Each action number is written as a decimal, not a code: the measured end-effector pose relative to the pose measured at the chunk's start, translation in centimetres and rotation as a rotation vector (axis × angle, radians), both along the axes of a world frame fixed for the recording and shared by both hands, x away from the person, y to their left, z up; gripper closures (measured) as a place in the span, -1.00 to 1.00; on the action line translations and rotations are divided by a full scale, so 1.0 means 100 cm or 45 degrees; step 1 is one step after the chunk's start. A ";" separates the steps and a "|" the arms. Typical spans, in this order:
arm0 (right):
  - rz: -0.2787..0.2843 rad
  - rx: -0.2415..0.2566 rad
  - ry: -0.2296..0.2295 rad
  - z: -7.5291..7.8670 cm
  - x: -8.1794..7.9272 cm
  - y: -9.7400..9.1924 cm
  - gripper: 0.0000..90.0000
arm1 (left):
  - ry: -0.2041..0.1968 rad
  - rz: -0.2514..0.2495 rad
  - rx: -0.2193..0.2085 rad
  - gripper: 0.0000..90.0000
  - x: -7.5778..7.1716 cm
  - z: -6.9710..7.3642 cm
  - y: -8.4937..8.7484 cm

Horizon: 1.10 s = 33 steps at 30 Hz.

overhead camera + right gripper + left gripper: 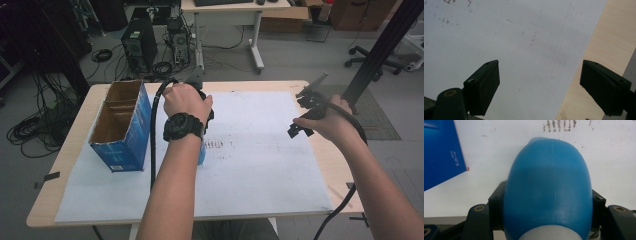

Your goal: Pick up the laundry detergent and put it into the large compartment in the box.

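From above, a person at a pale wooden table (75, 170) covered by a white paper sheet (260, 165) worked with a handheld tool in each hand: the left hand (186, 102), a black watch (183, 127) on its wrist, held the left gripper (206, 114) over the middle of the sheet, just right of an open-topped blue cardboard box (122, 127) with a divider inside, while a sliver of blue plastic showed under the forearm. The right gripper (305, 117) hung near the sheet's right edge, well apart from box and bottle. In the left gripper view, the jaws stood clamped on a blue plastic bottle (547, 187), gripping it just above its white cap (550, 233), the rounded base pointing away towards the sheet, which showed a row of brown smudges (559, 125); a corner of the box (441, 152) lay to one side. In the right gripper view, the right gripper (539, 85) stood with its jaws wide apart and nothing between them, above bare paper and the table's edge. The step appeared to be carrying the bottle to the box; doing it well would likely mean keeping the clamp firm on the smooth, curved wall, clearing the box's rim, then lowering the bottle squarely into one compartment without nudging the light carton.
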State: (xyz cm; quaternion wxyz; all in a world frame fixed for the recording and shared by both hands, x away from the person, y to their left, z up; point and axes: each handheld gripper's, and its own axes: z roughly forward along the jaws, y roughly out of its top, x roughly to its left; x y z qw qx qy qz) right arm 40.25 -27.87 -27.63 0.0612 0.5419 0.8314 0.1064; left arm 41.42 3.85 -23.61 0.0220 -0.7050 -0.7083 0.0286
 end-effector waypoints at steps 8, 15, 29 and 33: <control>-0.002 0.007 0.001 0.000 0.002 -0.002 -0.64 | 0.007 -0.006 -0.006 -0.17 0.001 0.013 -0.002; -0.005 0.008 0.005 -0.002 0.003 -0.004 -0.64 | 0.009 -0.012 -0.016 -0.17 0.003 0.025 0.000; -0.010 0.015 0.006 -0.002 0.005 -0.007 -0.64 | 0.009 -0.010 -0.025 -0.17 0.005 0.051 0.002; -0.010 0.015 0.007 -0.002 0.006 -0.008 -0.64 | 0.007 -0.008 -0.021 -0.17 0.005 0.058 0.002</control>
